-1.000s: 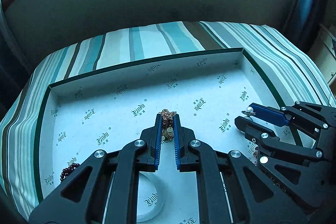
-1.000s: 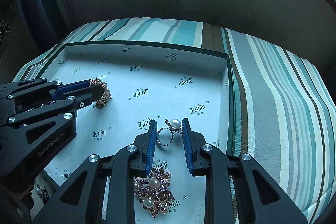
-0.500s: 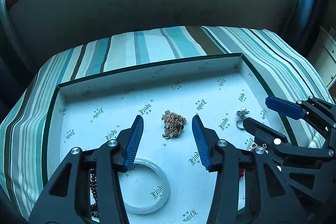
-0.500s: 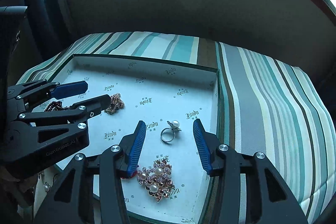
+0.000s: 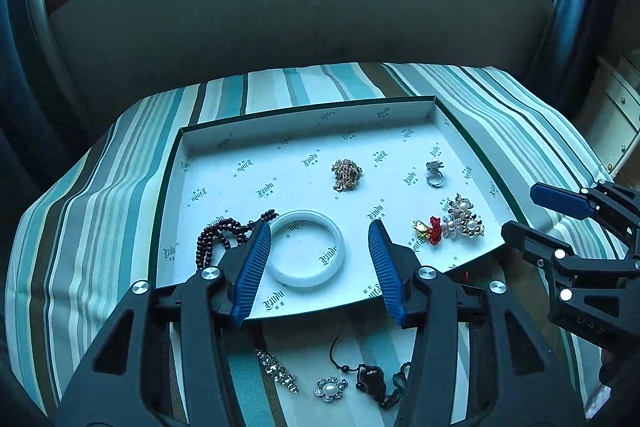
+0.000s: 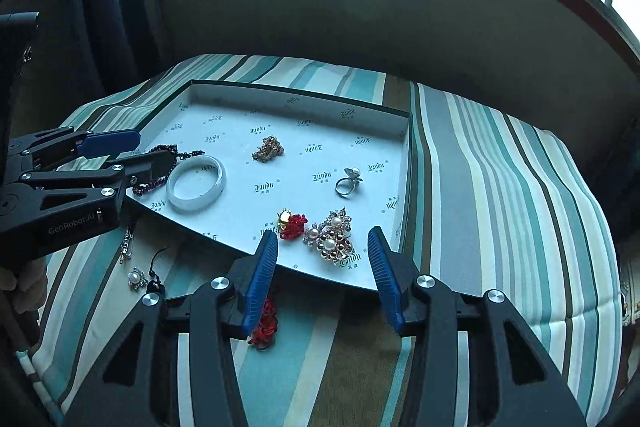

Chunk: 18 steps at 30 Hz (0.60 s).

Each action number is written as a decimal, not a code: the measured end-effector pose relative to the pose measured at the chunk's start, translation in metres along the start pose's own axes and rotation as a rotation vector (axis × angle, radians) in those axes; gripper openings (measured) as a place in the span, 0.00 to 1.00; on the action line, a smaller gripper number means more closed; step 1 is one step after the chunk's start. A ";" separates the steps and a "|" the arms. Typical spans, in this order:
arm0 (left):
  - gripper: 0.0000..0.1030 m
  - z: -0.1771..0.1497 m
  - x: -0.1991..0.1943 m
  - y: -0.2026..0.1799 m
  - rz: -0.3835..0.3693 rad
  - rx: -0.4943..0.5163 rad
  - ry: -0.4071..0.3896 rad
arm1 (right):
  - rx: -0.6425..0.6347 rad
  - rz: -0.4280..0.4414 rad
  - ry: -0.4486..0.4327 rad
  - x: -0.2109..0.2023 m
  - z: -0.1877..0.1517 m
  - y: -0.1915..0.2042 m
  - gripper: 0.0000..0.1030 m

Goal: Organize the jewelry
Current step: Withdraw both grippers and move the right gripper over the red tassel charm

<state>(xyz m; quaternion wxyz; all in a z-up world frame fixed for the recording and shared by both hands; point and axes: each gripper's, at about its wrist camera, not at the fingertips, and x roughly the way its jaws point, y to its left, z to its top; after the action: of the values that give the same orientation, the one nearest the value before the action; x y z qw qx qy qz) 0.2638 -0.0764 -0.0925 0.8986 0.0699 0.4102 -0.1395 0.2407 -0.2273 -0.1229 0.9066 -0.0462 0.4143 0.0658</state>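
Observation:
A white printed tray [image 5: 304, 107] lies on a striped cloth. In it rest a gold chain cluster [image 5: 346, 174], a pearl ring [image 5: 434, 173], a white bangle [image 5: 306, 254], a dark bead bracelet [image 5: 218, 239], a pearl brooch [image 5: 462, 218] and a red and gold charm [image 5: 428, 229]. My left gripper [image 5: 318, 225] hovers open above the bangle, holding nothing. My right gripper [image 6: 323, 233] is open and empty over the tray's near edge, above the brooch [image 6: 330, 237]. The ring [image 6: 347, 181] and chain [image 6: 269, 148] lie apart from both grippers.
On the striped cloth [image 5: 100, 227] in front of the tray lie a rhinestone clip [image 5: 278, 371], a pearl flower piece [image 5: 330, 389], a dark corded pendant [image 5: 372, 383] and a red knot [image 6: 266, 319]. A dark wall under windows stands behind; a pale cabinet [image 5: 612, 123] is at the right.
The left gripper let go of the gold chain and the right one let go of the pearl ring. Both opened, then drew back and up from the tray.

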 end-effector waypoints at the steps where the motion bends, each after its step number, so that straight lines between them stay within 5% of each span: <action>1: 0.49 -0.005 -0.003 0.002 0.005 -0.001 0.004 | -0.001 0.004 0.011 -0.001 -0.005 0.002 0.46; 11: 0.49 -0.062 -0.023 0.026 0.062 -0.030 0.085 | -0.011 0.043 0.119 0.003 -0.050 0.024 0.41; 18: 0.49 -0.085 -0.026 0.032 0.083 -0.038 0.121 | -0.016 0.045 0.140 0.015 -0.052 0.029 0.40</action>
<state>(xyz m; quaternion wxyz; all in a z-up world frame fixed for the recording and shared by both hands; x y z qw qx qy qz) 0.1965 -0.0209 -0.1282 0.8782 0.0780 0.4632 -0.0900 0.2072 -0.2046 -0.1688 0.8733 -0.0486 0.4770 0.0863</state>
